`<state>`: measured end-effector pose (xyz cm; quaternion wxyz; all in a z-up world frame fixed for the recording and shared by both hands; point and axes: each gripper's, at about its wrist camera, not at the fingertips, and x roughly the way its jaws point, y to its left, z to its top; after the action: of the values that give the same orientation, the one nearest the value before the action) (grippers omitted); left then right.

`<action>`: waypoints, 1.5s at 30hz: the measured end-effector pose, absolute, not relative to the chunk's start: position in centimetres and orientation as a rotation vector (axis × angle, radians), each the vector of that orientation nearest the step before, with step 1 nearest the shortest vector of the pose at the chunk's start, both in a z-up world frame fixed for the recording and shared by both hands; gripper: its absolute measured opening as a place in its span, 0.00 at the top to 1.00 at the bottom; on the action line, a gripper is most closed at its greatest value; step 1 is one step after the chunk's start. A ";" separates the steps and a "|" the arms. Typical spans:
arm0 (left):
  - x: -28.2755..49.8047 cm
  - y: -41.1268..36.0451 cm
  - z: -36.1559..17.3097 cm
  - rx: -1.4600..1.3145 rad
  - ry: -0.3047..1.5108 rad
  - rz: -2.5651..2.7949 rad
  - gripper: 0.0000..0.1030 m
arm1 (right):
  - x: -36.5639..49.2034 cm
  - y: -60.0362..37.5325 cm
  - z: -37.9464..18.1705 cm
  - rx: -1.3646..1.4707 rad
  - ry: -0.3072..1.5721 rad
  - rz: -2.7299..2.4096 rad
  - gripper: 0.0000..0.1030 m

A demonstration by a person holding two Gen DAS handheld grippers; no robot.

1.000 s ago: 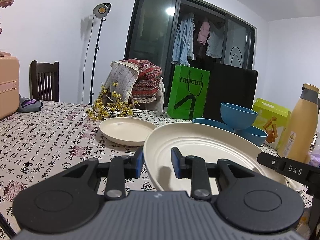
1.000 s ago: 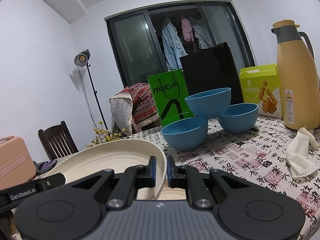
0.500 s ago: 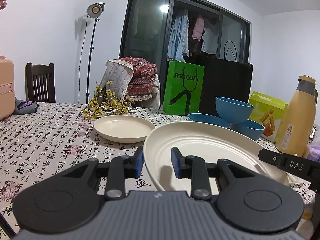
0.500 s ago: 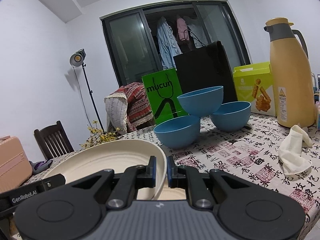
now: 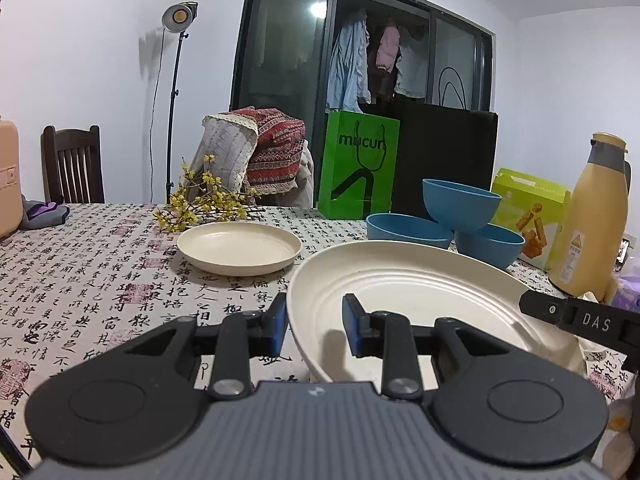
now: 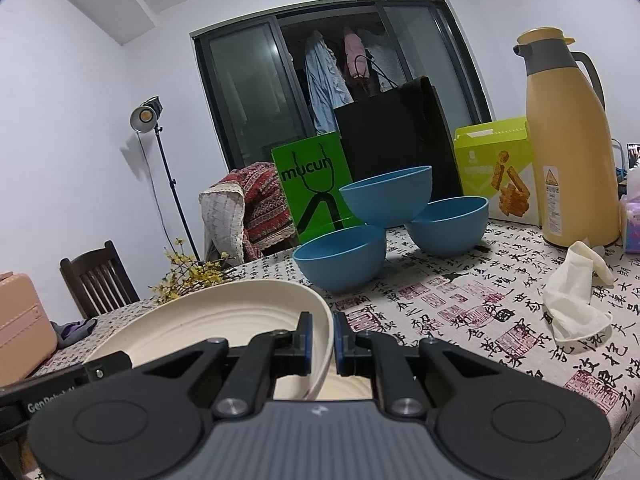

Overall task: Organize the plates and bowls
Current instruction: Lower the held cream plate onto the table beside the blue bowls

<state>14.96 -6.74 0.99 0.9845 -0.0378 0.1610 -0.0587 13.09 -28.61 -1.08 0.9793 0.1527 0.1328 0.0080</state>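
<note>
The large cream plate (image 5: 420,280) is held up off the bench (image 5: 80,280) between both grippers, tilted so its ridged inside faces up and toward the left wrist camera. The left gripper (image 5: 314,326) has its jaws closed on the plate's left rim, one blue pad outside the wall and the other inside the well. The right gripper (image 6: 320,338) pinches the opposite rim, its jaws almost together with the thin edge of the plate (image 6: 224,312) clamped between the pads; in the left wrist view only a black part of it, lettered DAS, shows at the plate's right side. Beyond the held plate, a smaller cream plate (image 5: 239,247) lies flat on the bench cloth, which is printed with black characters and red seals. To its right stand three blue bowls (image 6: 386,196): two sit on the bench side by side, and the third rests on their rims, bridging them, upright. Behind the bowls are a green paper bag (image 6: 314,196) and a black bag (image 6: 396,148), with a lime-green box (image 6: 496,168) and a tall yellow thermos jug (image 6: 568,140) to the right. A crumpled white cloth (image 6: 576,292) lies on the bench in front of the jug. A sprig of yellow flowers (image 5: 204,200) lies just behind the smaller plate, near a dark wooden chair (image 5: 72,164).
</note>
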 end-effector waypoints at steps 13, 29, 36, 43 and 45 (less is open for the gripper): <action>15.4 -7.7 -0.2 -0.044 0.346 -0.130 0.72 | 13.1 -29.4 -2.1 0.315 0.289 -0.005 0.89; 16.1 -8.6 -1.7 0.004 0.375 -0.124 0.72 | 13.9 -29.9 -3.6 0.320 0.327 -0.016 0.89; 16.7 -8.9 -2.2 0.014 0.388 -0.124 0.71 | 14.3 -29.7 -3.9 0.285 0.329 -0.036 0.89; 17.2 -9.3 -2.7 0.033 0.404 -0.118 0.71 | 14.9 -29.6 -4.5 0.266 0.337 -0.044 0.89; 17.4 -9.4 -2.8 0.040 0.414 -0.116 0.71 | 15.0 -29.5 -4.6 0.251 0.337 -0.051 0.89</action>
<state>17.39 -9.36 -2.78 0.9768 0.0197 0.2055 -0.0576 15.02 -29.47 -4.62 0.9777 0.1245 0.1673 -0.0253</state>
